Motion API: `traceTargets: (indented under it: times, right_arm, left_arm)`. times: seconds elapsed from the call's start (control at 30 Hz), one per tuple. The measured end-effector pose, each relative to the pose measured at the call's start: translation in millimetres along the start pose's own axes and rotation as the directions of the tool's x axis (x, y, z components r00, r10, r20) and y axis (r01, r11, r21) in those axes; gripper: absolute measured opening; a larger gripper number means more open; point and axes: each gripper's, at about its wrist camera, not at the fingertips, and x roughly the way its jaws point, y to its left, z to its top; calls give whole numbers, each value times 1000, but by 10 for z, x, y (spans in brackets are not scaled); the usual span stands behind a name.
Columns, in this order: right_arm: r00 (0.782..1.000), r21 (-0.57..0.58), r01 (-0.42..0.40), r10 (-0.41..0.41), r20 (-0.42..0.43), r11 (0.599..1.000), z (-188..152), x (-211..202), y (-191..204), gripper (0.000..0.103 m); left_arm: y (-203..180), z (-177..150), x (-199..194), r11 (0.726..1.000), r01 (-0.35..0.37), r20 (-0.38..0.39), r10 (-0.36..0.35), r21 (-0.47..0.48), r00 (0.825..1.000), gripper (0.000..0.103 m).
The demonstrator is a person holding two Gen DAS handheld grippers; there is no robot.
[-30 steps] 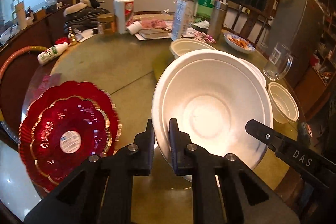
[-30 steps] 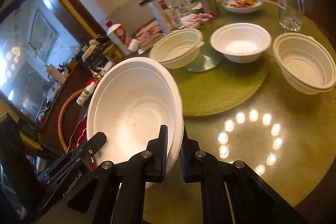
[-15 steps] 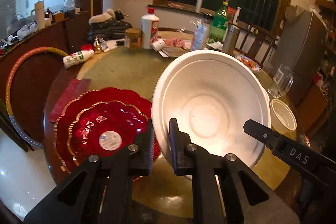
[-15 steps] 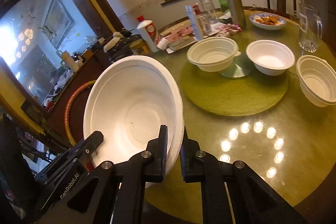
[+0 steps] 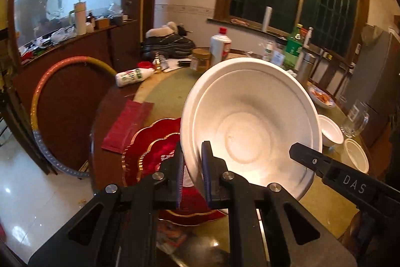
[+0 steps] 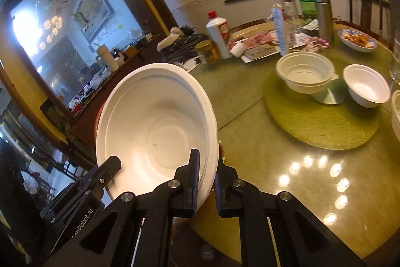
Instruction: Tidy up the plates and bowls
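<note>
A large white bowl (image 5: 250,126) is held in the air between both grippers, tilted toward the cameras. My left gripper (image 5: 192,159) is shut on its left rim. My right gripper (image 6: 206,167) is shut on its right rim; the bowl also shows in the right wrist view (image 6: 155,126). The bowl hangs over a stack of red scalloped plates with gold edges (image 5: 152,152) at the table's near left. Three smaller white bowls (image 6: 306,75) (image 6: 366,85) (image 6: 396,111) stand on the table's right side, the first two on the green turntable (image 6: 322,124).
Bottles (image 6: 220,33), a jar (image 5: 200,59), a steel flask (image 6: 323,14), a dish of food (image 6: 357,39) and a glass mug (image 5: 355,120) crowd the far side of the round table. A hoop (image 5: 50,96) leans at the left. A red packet (image 5: 127,124) lies near the plates.
Both grippers have carried the white bowl up and to the left, from over the table's middle to above the red plates. The grip on both rims is unchanged.
</note>
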Motion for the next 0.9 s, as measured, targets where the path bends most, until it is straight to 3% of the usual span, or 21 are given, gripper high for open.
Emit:
traceTargets:
  times: [0.33, 0.9]
  right_arm:
    - [995, -16, -7, 6, -103, 1000, -167, 497, 146, 10]
    - [991, -25, 1, -4, -137, 1000, -193, 686, 176, 10]
  left_arm:
    - [259, -196, 240, 997, -72, -72, 70, -28, 995, 11]
    - [310, -239, 331, 995, -98, -99, 95, -27, 990, 12]
